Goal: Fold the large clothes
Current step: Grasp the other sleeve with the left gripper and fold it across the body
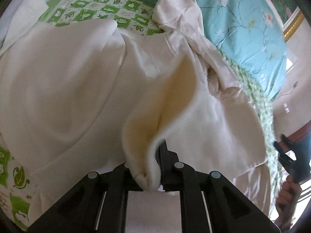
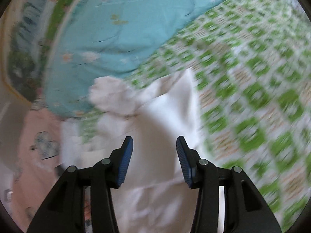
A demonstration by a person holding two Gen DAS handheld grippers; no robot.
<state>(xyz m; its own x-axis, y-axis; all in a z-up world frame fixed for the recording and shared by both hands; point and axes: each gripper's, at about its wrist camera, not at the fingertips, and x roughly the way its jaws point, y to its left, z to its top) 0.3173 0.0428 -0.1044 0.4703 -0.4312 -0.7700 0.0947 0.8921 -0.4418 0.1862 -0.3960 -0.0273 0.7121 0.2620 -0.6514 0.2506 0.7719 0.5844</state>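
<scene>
I count 1 white garment, 2 grippers – left, right – 1 green-checked sheet, 1 blue floral quilt.

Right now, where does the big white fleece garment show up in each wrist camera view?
Left wrist: the white fleece garment fills the centre and left, a fold clamped in the left gripper.
Right wrist: it lies low at centre, beyond the open right gripper.
Shared landmark: the green-and-white checked bedsheet.

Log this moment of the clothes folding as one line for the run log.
left gripper: shut on large white garment | right gripper: open, above garment | surface: green checkered sheet | view: right blurred
</scene>
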